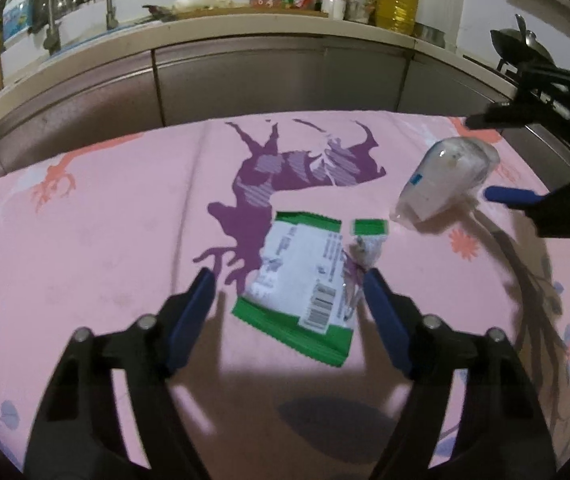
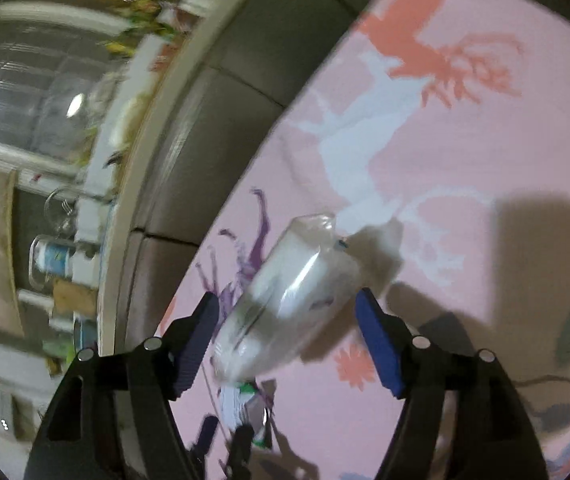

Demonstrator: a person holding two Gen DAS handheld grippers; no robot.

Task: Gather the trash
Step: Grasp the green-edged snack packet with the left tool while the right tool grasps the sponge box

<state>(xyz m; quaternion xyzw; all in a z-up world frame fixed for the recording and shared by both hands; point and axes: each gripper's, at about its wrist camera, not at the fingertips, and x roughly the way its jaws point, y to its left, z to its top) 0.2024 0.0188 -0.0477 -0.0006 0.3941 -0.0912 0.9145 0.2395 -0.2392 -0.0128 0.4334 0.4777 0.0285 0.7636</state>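
Note:
A torn green and white wrapper (image 1: pixel 305 280) lies flat on the pink patterned cloth (image 1: pixel 105 240), with a small torn-off corner piece (image 1: pixel 369 227) beside it. My left gripper (image 1: pixel 289 280) is open, its blue fingers on either side of the wrapper, just above it. A clear crumpled plastic bag (image 1: pixel 445 180) lies to the right. In the right wrist view the bag (image 2: pixel 285 296) sits between the open fingers of my right gripper (image 2: pixel 287 304). The right gripper also shows in the left wrist view (image 1: pixel 485 160). The wrapper (image 2: pixel 241 404) shows small below the bag.
The pink cloth ends at its far edge (image 1: pixel 285 114), close to grey kitchen cabinets (image 1: pixel 277 80). The counter above carries a sink with taps (image 1: pixel 81 4), bottles, an oil jug (image 1: pixel 397 0) and a wok (image 1: pixel 521 46).

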